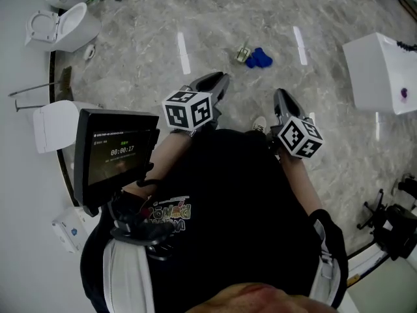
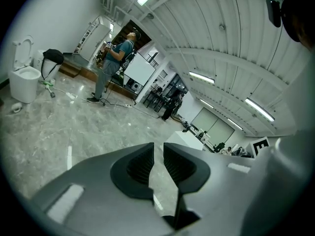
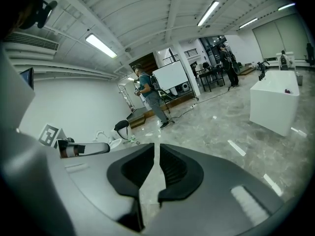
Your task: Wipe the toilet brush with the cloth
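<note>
Grey veined stone floor [image 1: 215, 18] carries a crumpled blue cloth [image 1: 259, 58] ahead of you, while your left gripper [image 2: 157, 156] and right gripper [image 3: 157, 156] hold ribbed black jaws slightly apart, empty.

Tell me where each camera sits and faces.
Head view: on the person's head, looking steeply down at the floor, a blue cloth and a toilet; shows black shirt, left gripper, right gripper.
Left gripper view: rides the left gripper, looking along its empty jaws across the floor to the toilet and a standing person.
Right gripper view: rides the right gripper, looking along its empty jaws toward a white box.
Shared: both gripper views show that standing person.
</note>
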A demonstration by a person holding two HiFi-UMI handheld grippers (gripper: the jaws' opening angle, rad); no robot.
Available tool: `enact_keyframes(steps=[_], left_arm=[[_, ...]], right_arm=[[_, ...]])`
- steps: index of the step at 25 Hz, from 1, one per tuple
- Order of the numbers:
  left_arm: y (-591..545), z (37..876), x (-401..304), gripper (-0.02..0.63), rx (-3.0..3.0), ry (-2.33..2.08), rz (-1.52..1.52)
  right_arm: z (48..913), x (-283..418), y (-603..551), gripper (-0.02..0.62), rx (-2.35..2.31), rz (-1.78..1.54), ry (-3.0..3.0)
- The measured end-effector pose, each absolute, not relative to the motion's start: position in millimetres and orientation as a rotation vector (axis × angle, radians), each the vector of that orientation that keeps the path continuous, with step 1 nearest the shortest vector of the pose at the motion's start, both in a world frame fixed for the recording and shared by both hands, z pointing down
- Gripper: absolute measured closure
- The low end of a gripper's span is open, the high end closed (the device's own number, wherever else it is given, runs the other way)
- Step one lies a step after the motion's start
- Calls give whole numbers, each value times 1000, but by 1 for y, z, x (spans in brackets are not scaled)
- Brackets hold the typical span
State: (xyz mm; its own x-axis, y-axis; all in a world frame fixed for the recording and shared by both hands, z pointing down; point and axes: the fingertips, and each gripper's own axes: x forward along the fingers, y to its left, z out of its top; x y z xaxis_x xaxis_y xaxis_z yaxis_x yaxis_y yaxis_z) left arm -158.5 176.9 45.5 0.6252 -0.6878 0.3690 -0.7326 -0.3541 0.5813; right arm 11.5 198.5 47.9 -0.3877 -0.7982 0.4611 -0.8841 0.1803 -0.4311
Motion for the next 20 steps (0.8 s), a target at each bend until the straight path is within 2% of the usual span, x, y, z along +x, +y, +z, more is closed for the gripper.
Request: enact_keyframes(steps=[20], left_arm=[[191, 56, -154, 541, 2124, -1059, 104]], right_arm=[[58, 10, 216, 561, 1668, 1016, -2269]])
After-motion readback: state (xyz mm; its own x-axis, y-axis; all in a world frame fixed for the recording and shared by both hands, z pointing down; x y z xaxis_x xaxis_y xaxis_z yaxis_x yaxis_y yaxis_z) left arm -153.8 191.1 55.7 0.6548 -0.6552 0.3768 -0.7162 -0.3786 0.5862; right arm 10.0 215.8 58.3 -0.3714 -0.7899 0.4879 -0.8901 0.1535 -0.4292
